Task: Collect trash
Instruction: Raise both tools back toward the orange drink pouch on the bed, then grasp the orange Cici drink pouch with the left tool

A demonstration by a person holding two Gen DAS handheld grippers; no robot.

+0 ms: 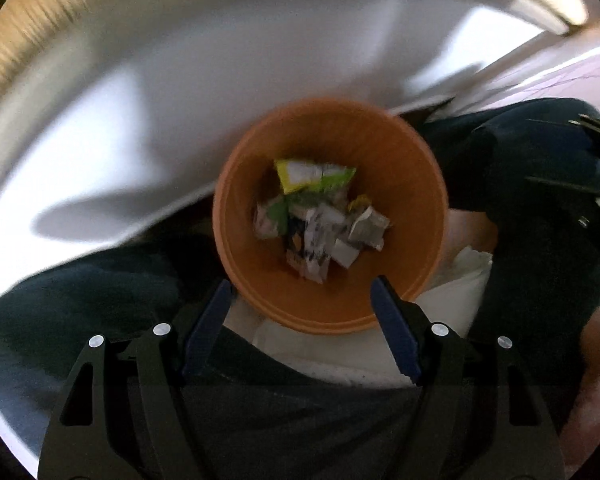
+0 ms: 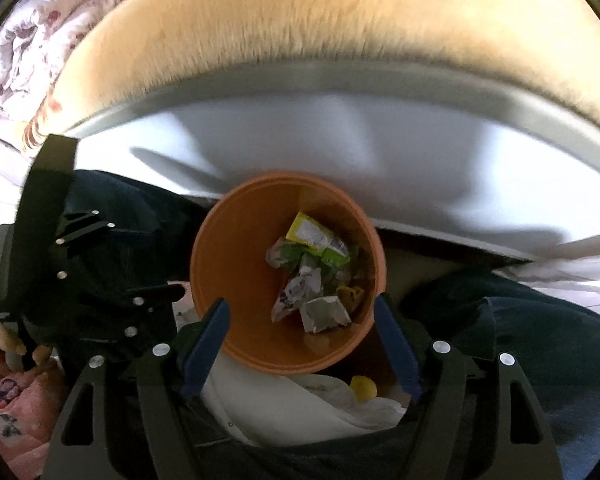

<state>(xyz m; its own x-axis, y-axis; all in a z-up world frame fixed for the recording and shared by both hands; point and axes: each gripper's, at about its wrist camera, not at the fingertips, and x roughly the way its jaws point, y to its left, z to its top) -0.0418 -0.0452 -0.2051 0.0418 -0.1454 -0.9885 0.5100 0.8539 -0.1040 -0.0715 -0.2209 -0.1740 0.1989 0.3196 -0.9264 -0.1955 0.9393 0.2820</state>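
Both tongs hang wide open and empty over the orange bin [image 1: 404,168]: left gripper [image 1: 302,292], right gripper [image 2: 300,312]. Crumpled wrappers [image 1: 320,220] lie at its bottom, beside a white table [image 1: 140,120].

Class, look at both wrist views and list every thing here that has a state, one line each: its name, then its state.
orange bin: upright, open-topped, partly filled.
crumpled wrappers: lying loose at the bin's bottom, held by neither gripper.
left gripper: open, nothing between its fingers, above the bin.
right gripper: open, nothing between its fingers, above the bin.
white table: bare where visible, beside the bin.
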